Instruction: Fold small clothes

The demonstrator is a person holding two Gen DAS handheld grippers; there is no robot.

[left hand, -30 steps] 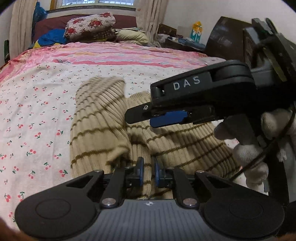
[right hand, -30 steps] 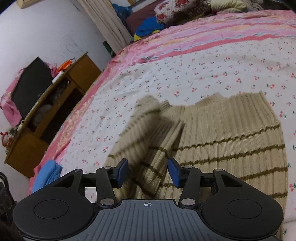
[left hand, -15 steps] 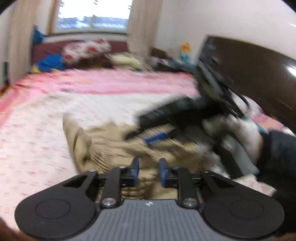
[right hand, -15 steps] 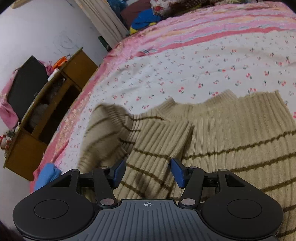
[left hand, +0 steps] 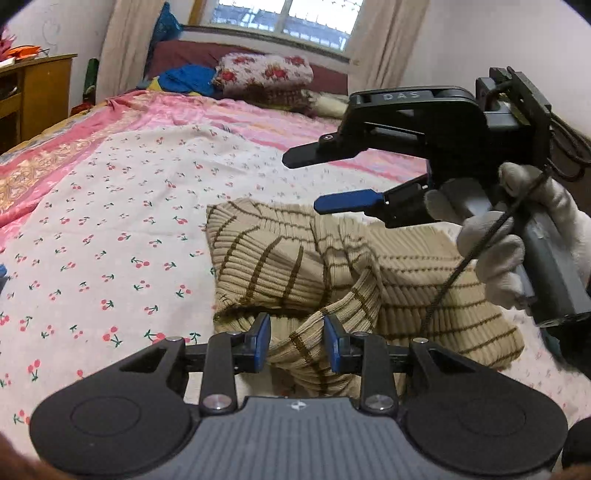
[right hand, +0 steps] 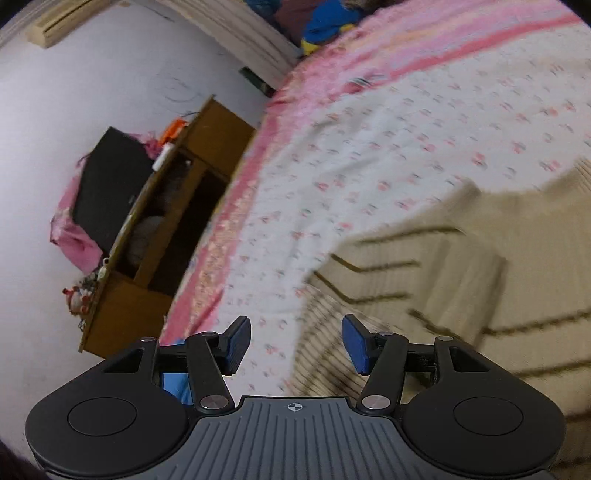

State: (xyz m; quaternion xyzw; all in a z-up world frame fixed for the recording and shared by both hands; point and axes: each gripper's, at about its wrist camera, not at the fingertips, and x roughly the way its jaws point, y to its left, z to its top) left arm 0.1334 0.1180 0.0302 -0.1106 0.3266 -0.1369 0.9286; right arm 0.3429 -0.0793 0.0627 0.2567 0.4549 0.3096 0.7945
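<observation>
Nearest in the left wrist view, the left gripper (left hand: 296, 345) has its blue pads parted a little, having just opened. A rumpled sleeve (left hand: 332, 325) of the beige striped sweater (left hand: 280, 266) lies between them, and the pads do not seem to press on it, though the cloth fills most of the gap. The sweater itself lies bunched on the bed (left hand: 122, 206), on a white sheet printed with small cherries, one sleeve folded over the body and the ribbed hem spreading off to the right.

Just beyond and above the sweater hangs the right gripper (left hand: 314, 179), gripped by a hand in a white glove (left hand: 517, 236). Its black upper finger and blue-padded lower finger stand well apart with nothing between them; it too has just been widening. A black cable runs down past the glove.

From the right wrist view the same parted fingers frame bare sheet, with the sweater lying off to the right. That picture is smeared, so the sweater's folds are hard to read there. A wooden cabinet (right hand: 177, 236) stands beside the bed against the white wall.

Farther back, the sheet gives way to a pink striped cover, then a floral pillow (left hand: 264, 72) and blue cloth at the head of the bed, under a curtained window (left hand: 284, 16).
</observation>
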